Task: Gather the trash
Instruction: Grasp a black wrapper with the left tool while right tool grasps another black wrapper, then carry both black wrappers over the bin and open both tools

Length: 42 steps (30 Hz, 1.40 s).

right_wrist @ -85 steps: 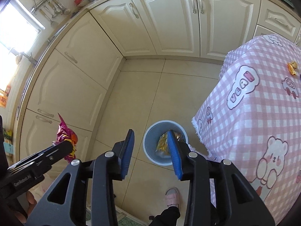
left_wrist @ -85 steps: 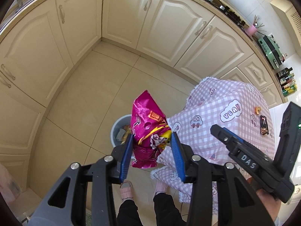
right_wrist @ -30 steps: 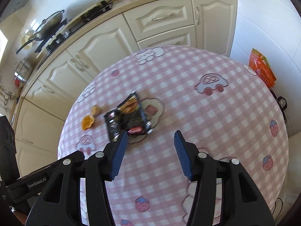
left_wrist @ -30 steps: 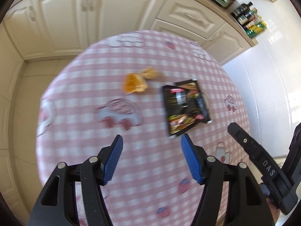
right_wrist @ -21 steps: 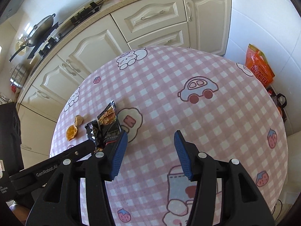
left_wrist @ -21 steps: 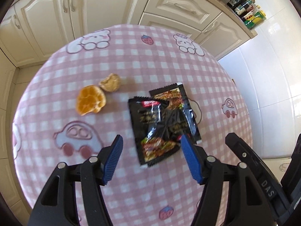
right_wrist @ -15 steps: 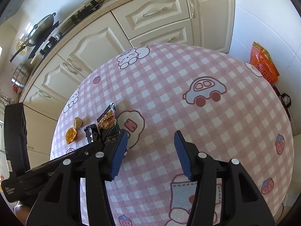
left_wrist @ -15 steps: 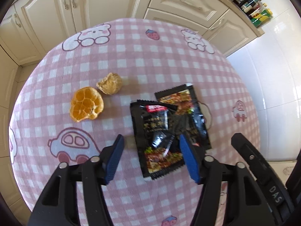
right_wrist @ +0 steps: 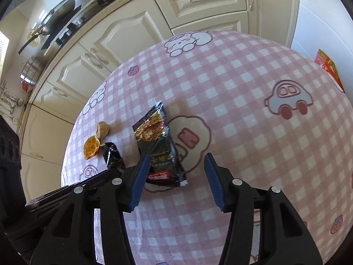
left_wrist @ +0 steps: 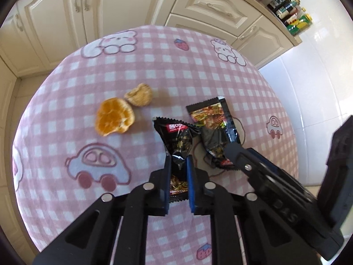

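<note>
Two black snack wrappers lie on the pink checked tablecloth (left_wrist: 66,92). My left gripper (left_wrist: 178,163) is shut on the nearer black wrapper (left_wrist: 178,141), pinching its lower half; it also shows in the right wrist view (right_wrist: 112,154). The second black wrapper (left_wrist: 216,128) lies just to its right, and my right gripper (right_wrist: 176,159) hovers open over it (right_wrist: 157,141). An orange peel (left_wrist: 113,119) and a smaller dry peel piece (left_wrist: 139,97) lie to the left of the wrappers; both show in the right wrist view (right_wrist: 91,146).
Cream kitchen cabinets (left_wrist: 132,4) run behind the table. Bottles (left_wrist: 293,19) stand on the counter at the far right. An orange bag (right_wrist: 328,66) lies beyond the table's right edge. A pan (right_wrist: 55,11) sits on the hob.
Both grippers moved from the bin at the floor to over the table. My left gripper let go of the magenta bag, came down and shut on the near black wrapper. My right gripper drew close to the other wrapper.
</note>
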Tool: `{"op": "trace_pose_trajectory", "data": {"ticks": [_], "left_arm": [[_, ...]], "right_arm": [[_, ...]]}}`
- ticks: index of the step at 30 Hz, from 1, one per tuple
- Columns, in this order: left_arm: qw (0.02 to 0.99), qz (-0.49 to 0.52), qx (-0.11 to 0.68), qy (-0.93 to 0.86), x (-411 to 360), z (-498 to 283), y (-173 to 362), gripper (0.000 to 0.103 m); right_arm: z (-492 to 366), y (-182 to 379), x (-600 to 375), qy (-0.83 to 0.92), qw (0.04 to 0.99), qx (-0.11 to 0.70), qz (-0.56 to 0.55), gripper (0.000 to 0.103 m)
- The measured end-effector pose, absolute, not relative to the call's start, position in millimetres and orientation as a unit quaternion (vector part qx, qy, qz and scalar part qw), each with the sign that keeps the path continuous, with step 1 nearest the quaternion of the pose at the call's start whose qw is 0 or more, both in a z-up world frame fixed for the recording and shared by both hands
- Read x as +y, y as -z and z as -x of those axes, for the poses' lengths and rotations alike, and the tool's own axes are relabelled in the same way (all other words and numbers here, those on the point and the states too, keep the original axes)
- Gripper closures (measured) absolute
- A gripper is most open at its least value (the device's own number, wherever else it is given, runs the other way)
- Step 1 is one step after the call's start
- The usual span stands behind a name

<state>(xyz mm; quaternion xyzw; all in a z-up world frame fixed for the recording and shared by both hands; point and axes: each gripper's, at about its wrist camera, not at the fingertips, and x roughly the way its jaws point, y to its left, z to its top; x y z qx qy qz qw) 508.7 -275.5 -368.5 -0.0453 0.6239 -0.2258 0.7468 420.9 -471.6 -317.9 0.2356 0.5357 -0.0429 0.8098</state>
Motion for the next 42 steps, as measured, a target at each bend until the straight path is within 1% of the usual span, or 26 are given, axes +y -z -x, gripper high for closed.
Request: {"op": "trace_pose_trajectory", "data": {"ticks": [3,5,6,7,8,14,20,26,34,42], "left_arm": [[0.750,0.054,0.620,0.223,-261,-504,364,0.091],[0.752,0.062,0.618,0.220,-251,-501,360,0.091],[0.753,0.064,0.617,0.219,-247,-500,358,0.091],[0.755,0.065,0.615,0.218,-242,-498,356,0.091],[0.756,0.067,0.614,0.217,-237,-496,354,0.091],[0.766,0.081,0.603,0.208,-199,-484,336,0.091],[0.779,0.098,0.590,0.190,-144,-471,315,0.091],[0.791,0.115,0.581,0.156,-62,-449,299,0.091],[0.803,0.137,0.574,0.088,68,-415,286,0.091],[0.807,0.158,0.567,0.048,156,-397,280,0.091]], "right_arm": [[-424,319,-459,0.042,0.815,0.538,-0.211,0.054],[-425,320,-452,0.034,0.818,0.540,-0.198,0.071],[-426,320,-448,0.031,0.817,0.543,-0.191,0.073],[-426,321,-443,0.028,0.816,0.547,-0.186,0.079],[-424,320,-440,0.025,0.815,0.547,-0.187,0.083],[-408,299,-424,0.024,0.826,0.529,-0.191,0.085],[-397,265,-376,-0.006,0.838,0.514,-0.184,0.085],[-390,244,-291,-0.064,0.840,0.511,-0.169,0.085],[-378,237,-170,-0.144,0.829,0.520,-0.148,0.085],[-369,233,-86,-0.186,0.824,0.520,-0.125,0.085]]}}
